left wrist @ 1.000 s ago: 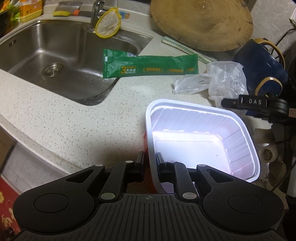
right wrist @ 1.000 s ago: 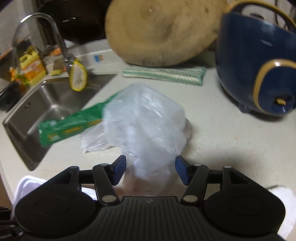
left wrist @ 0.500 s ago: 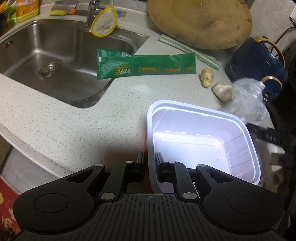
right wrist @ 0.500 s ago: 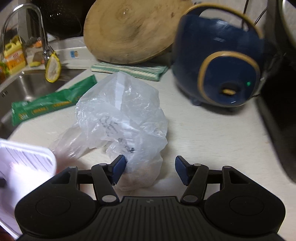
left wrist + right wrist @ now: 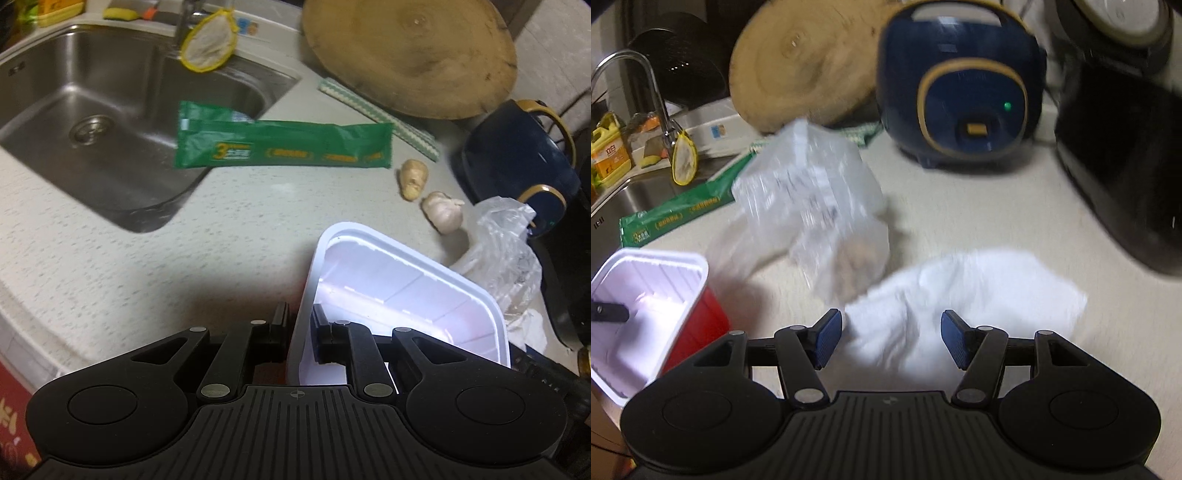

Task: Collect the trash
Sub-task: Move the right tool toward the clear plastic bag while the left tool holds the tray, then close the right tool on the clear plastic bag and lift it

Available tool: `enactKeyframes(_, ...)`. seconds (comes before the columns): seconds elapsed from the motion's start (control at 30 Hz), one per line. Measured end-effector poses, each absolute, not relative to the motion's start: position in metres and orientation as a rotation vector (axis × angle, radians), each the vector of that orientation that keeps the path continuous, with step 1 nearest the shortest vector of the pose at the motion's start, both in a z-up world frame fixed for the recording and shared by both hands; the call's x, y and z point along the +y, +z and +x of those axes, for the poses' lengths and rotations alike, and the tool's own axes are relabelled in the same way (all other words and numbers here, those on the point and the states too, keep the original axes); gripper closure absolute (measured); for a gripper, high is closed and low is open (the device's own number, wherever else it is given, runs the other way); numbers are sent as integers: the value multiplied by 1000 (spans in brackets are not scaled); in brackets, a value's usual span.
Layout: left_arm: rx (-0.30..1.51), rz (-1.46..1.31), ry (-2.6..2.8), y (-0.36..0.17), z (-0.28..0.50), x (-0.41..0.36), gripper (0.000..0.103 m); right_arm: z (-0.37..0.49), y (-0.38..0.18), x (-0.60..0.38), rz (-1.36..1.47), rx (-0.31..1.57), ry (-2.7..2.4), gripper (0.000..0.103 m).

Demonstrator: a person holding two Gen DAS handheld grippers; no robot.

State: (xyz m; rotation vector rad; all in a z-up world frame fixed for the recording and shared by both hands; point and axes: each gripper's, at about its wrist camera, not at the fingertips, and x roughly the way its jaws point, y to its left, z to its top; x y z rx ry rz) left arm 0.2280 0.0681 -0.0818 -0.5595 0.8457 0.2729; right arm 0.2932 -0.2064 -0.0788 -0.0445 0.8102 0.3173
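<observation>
My left gripper [image 5: 300, 317] is shut on the near wall of a plastic container [image 5: 424, 291], white inside and red outside [image 5: 701, 317], which it holds just above the counter. A crumpled clear plastic bag [image 5: 812, 206] sits ahead and left of my right gripper [image 5: 892, 328], clear of its blue pads. That gripper's jaws are opening, and only a white tissue [image 5: 967, 284] on the counter shows through the gap. In the left wrist view the bag [image 5: 502, 251] lies right beside the container. A long green packet [image 5: 280, 146] lies flat by the sink.
A steel sink [image 5: 92, 110] fills the far left. Two ginger pieces [image 5: 413, 177] lie past the container. A round wooden board [image 5: 406, 51], a striped cloth [image 5: 376, 114] and a blue rice cooker [image 5: 960, 99] stand at the back. A black appliance [image 5: 1123, 184] blocks the right.
The right gripper swept right, carrying the bag off the ginger pieces. The bag has slipped out from between its pads, and the white tissue has come into view. The left gripper still grips the container.
</observation>
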Motion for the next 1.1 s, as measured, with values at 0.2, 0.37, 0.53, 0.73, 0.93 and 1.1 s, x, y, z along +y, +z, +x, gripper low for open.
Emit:
enactKeyframes(0.2,852,-525,194,-84,238,66,87,287,-82,-205,-11,804,345,21)
enactKeyframes(0.37,880,-492,163,-82,246,62,87,292,-80,-213,106,826,360,14)
enactKeyframes(0.53,877,-548,121,-86,246,59,87,292,-81,-210,85,827,391,10)
enactKeyframes(0.73,887,-545,135,-84,243,54,90,293,-75,-206,19,799,415,22)
enactKeyframes(0.93,880,-514,240,-80,237,66,91,305,-38,-196,-5,663,469,22)
enactKeyframes(1.1,889,-476,281,-77,238,69,91,348,-36,-160,-21,725,504,22)
